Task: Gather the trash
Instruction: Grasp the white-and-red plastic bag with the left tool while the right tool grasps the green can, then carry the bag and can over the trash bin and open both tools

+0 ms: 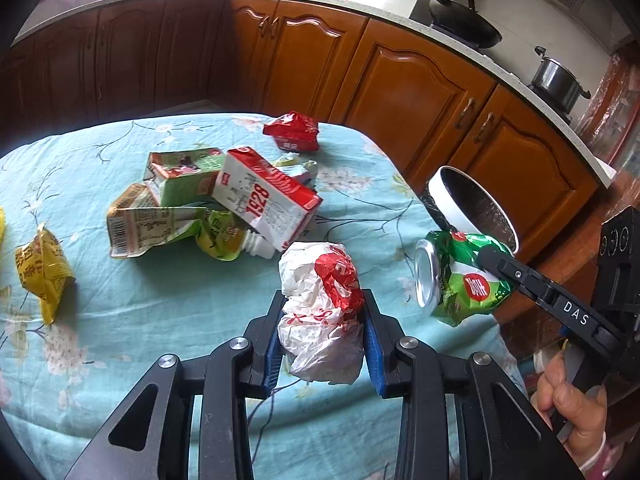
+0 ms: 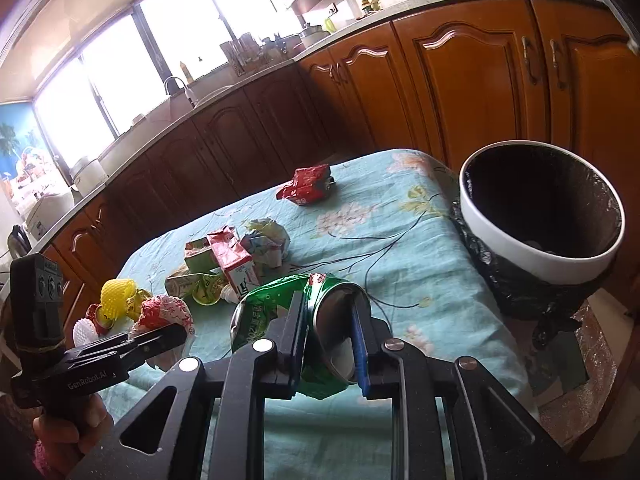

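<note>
Trash is spread all over the counter (image 1: 168, 304), which has a light blue flowery cloth on it. The left gripper (image 1: 322, 312) is clamped on a crumpled white and red plastic bag (image 1: 320, 312), blue pads squeezing it from both sides just above the cloth. The right gripper (image 2: 326, 334) is clamped on a crushed green can (image 2: 280, 312), holding it up near the counter's right edge, close to the trash bin (image 2: 520, 256), a white-rimmed one with a black liner standing just beside the counter. Still lying on the cloth: a red and white carton (image 1: 266, 200) leaning on a flattened green carton (image 1: 184, 176), a squashed pouch (image 1: 160, 232), a yellow wrapper (image 1: 42, 272) off to the left, and a red wrapper (image 1: 292, 132) near the far edge. Wooden cabinets (image 1: 404, 88) run behind it all.
</note>
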